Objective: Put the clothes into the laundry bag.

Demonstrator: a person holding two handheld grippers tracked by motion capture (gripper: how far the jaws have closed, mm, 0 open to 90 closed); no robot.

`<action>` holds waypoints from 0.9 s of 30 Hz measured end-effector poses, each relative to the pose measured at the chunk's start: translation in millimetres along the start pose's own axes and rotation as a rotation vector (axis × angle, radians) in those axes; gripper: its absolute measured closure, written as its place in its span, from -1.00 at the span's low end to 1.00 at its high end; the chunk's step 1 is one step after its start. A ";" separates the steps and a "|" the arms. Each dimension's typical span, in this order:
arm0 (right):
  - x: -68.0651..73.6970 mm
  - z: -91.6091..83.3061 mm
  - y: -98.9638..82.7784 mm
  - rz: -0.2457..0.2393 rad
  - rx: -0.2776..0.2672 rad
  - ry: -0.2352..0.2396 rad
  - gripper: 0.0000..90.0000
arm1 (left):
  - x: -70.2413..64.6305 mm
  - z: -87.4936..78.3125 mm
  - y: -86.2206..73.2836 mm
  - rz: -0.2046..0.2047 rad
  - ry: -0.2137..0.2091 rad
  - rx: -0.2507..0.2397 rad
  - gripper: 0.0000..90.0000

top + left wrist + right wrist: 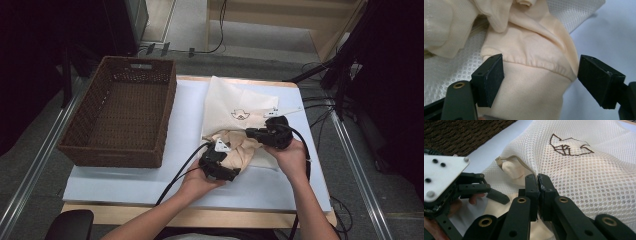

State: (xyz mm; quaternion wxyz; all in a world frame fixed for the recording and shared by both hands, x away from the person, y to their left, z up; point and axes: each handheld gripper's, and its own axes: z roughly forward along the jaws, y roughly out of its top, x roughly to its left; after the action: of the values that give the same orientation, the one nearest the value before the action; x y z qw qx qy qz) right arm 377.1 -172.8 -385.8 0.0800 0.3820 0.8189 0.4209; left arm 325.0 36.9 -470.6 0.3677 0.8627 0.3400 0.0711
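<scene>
I am seeing bare worktop [125,182] lying open in front of the basket [122,117] and along the near edge, so a hand could slide through there. The tall basket is blocking the left side. The mesh bag [235,107] and the bunched cream cloth [240,145] are filling the middle, crowding both tools. The strip on the right is lying free.

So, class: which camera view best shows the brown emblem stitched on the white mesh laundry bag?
The right gripper view: the brown emblem sits close and sharp on the white mesh laundry bag. The high view shows it tiny; the left gripper view catches just mesh.
</scene>
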 end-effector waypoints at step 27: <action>1.3 0.7 0.9 0.000 -0.001 -0.003 0.97 | 15.3 -16.5 17.1 -0.047 0.034 -0.060 0.85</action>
State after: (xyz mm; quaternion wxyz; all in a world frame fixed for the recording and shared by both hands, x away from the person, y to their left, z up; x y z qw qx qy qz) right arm 377.0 -171.1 -385.4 0.0815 0.3826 0.8185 0.4207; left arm 339.6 47.8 -449.0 0.3893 0.8416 0.3642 0.0870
